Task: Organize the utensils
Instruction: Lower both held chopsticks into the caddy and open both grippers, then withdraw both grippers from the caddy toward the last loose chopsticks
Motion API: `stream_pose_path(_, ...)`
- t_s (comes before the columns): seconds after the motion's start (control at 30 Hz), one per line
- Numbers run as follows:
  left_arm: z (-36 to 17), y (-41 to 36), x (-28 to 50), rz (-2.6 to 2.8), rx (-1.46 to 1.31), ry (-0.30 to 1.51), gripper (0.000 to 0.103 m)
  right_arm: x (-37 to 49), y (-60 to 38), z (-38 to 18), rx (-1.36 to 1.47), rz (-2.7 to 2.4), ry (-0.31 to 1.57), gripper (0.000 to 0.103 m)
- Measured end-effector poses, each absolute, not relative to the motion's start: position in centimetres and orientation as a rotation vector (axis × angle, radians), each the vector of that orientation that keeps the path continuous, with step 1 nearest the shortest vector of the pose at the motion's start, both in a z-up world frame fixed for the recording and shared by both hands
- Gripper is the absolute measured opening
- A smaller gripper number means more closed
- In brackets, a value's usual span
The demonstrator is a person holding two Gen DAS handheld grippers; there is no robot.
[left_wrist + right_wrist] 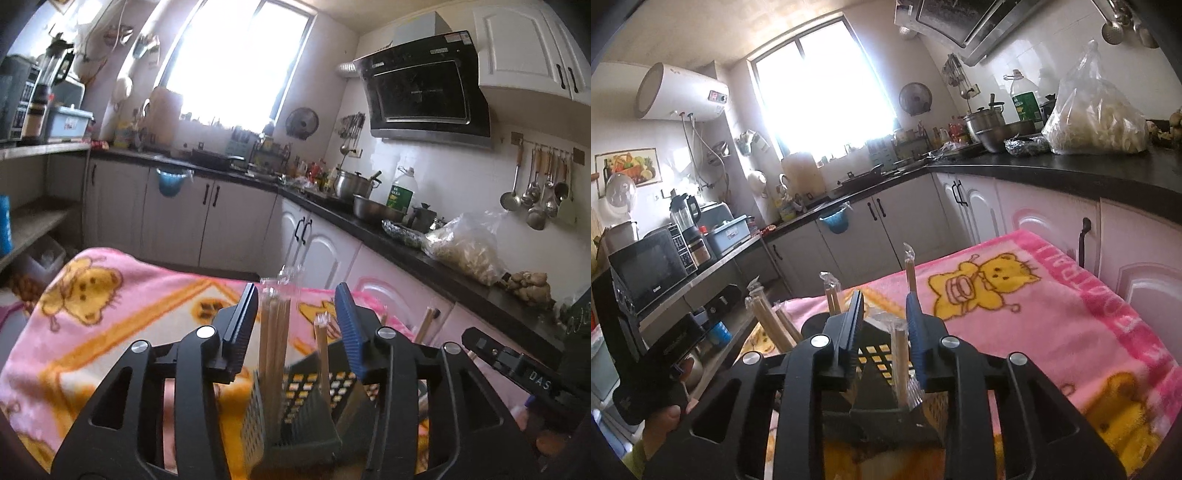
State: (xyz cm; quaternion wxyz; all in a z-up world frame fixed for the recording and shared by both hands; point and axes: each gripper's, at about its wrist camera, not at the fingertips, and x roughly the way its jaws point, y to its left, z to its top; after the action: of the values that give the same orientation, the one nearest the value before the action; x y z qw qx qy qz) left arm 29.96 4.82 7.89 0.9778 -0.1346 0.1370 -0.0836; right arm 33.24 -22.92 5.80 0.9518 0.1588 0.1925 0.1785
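Left gripper (295, 321): partly spread, pinching nothing. Between its fingers, a plastic-wrapped bundle of chopsticks (275, 332), close against the black finger and clear of the blue one, lower ends down in the dark slotted holder (306, 398) just below the fingertips. Beside the blue finger, a leaning spare pair (322, 350).

Right gripper (884, 325): narrower gap, also loose. Between its fingers, a wrapped pair (900, 354) hard by the blue one, contact impossible to tell, standing in the same holder (875, 354) beneath.

Likely trouble: pulling back carelessly and snagging crinkled wrap on a ribbed pad, dragging chopsticks out again. Also knocking the light-looking holder over on the soft pink blanket (110, 314) under both grippers, with two tools crowding one opening. Risk too of leaning sticks toppling once unsupported.
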Motion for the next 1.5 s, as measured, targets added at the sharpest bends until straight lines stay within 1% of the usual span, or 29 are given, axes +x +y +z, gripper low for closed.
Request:
stream_pose_path(0.03, 7.8, 4.9, 29.8, -0.169, -0.271, 0.283, 0.043, 33.0, -23.0, 5.9, 0.319, 0.365, 0.391, 0.027)
stream_pose_path(0.13, 7.6, 5.1, 29.2, -0.172, -0.278, 0.305, 0.049, 32.4, -23.1, 6.1, 0.298, 0.353, 0.385, 0.031)
stream_pose_path(0.27, 7.4, 5.2, 28.1, -0.183, -0.284, 0.325, 0.056, 31.5, -23.3, 6.5, 0.285, 0.347, 0.384, 0.032)
stream_pose_path(0.47, 7.2, 5.1, 26.7, -0.197, -0.280, 0.358, 0.070, 30.1, -23.5, 6.9, 0.267, 0.341, 0.387, 0.032)
stream_pose_path(0.53, 7.1, 5.0, 26.2, -0.195, -0.276, 0.364, 0.078, 29.6, -23.6, 7.0, 0.259, 0.341, 0.388, 0.033)
stream_pose_path(0.6, 6.9, 5.0, 25.7, -0.199, -0.275, 0.378, 0.079, 28.9, -23.6, 7.2, 0.255, 0.341, 0.390, 0.036)
stream_pose_path(0.7, 6.7, 4.9, 25.0, -0.203, -0.268, 0.392, 0.085, 28.2, -23.5, 7.3, 0.243, 0.345, 0.396, 0.038)
stream_pose_path(0.87, 6.5, 4.5, 23.7, -0.214, -0.256, 0.408, 0.089, 26.6, -23.4, 7.4, 0.223, 0.346, 0.410, 0.044)
stream_pose_path(1.07, 6.4, 4.0, 22.5, -0.222, -0.252, 0.419, 0.090, 24.7, -23.6, 7.5, 0.204, 0.343, 0.420, 0.048)
stream_pose_path(1.5, 5.4, 2.7, 20.0, -0.242, -0.240, 0.452, 0.091, 21.7, -24.4, 6.5, 0.143, 0.341, 0.474, 0.050)
